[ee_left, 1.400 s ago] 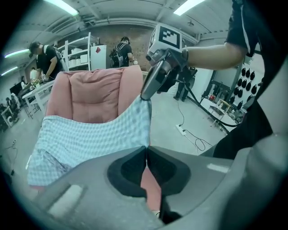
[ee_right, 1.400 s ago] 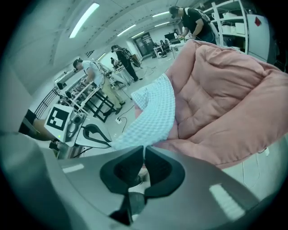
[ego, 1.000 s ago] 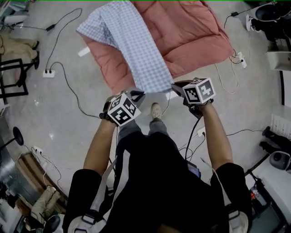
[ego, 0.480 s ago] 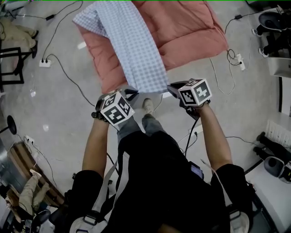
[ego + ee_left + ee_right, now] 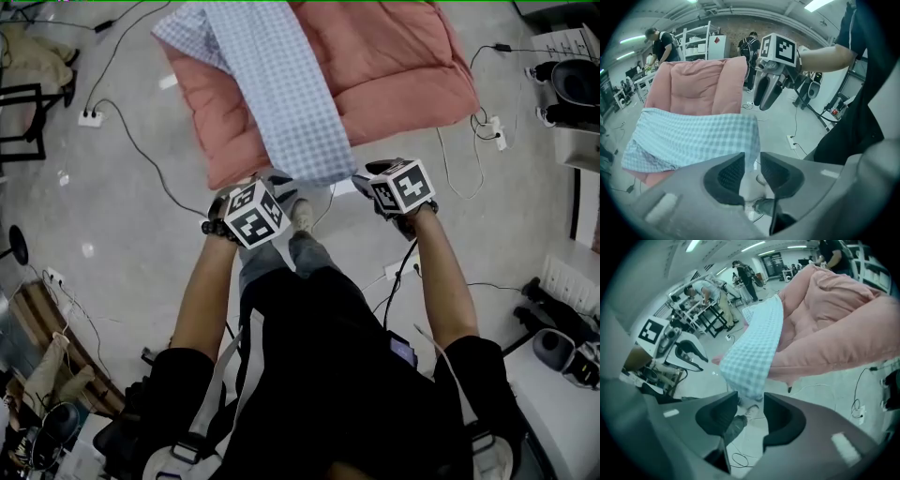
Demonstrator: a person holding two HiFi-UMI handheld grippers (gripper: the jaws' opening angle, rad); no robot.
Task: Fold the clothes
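A light blue checked cloth lies as a long folded strip on a pink quilt, and its near end hangs over the quilt's front edge. My left gripper and right gripper sit at that end's two corners. In the left gripper view the jaws have just been opening, and the cloth's corner hangs at the top of the narrow gap, unpressed. The right gripper has also just been opening, and the cloth's edge is just above its wider gap.
The quilt lies on a grey floor with cables and power strips around it. The person's shoe is just below the cloth's end. A black chair frame stands at the left. People work at tables in the background.
Both grippers have edged a little towards the quilt's front edge, with the cloth's near end between them. The cloth still lies along the quilt.
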